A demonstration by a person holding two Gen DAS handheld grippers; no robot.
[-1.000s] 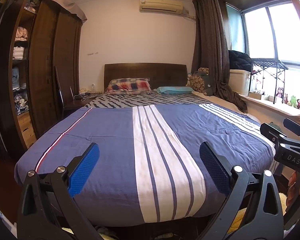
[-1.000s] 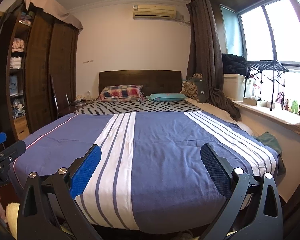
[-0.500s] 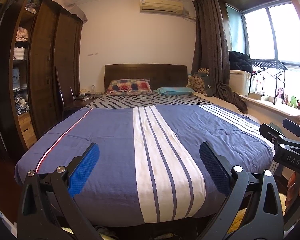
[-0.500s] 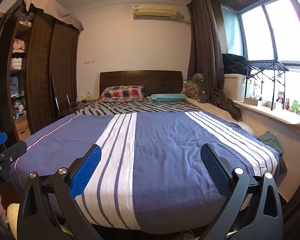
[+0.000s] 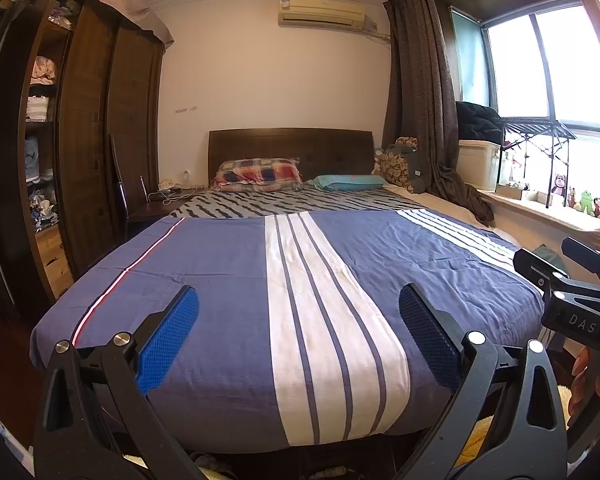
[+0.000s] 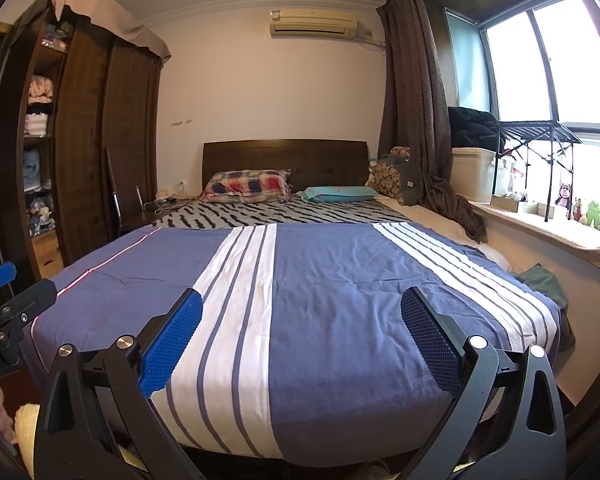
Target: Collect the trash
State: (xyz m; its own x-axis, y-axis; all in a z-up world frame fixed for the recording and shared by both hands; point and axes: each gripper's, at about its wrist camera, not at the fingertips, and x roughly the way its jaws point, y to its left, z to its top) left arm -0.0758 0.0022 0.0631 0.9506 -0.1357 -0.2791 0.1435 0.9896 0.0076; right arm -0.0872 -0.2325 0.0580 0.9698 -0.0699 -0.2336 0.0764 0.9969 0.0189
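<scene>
Bedroom walls frame a wide bed (image 5: pixel 236 280) that fills both views, its blue striped cover (image 6: pixel 340 280) pulled flat, with a dark wardrobe (image 5: pixel 100 140) at the left and a cluttered windowsill (image 6: pixel 540 216) at the right. Both tools are held level at the near foot of the bed, probably to scan for litter. Left tongs (image 5: pixel 298 336) and right tongs (image 6: pixel 300 338) stand apart, gripping nothing. No trash shows on the cover; small unclear scraps lie under the near edge.
</scene>
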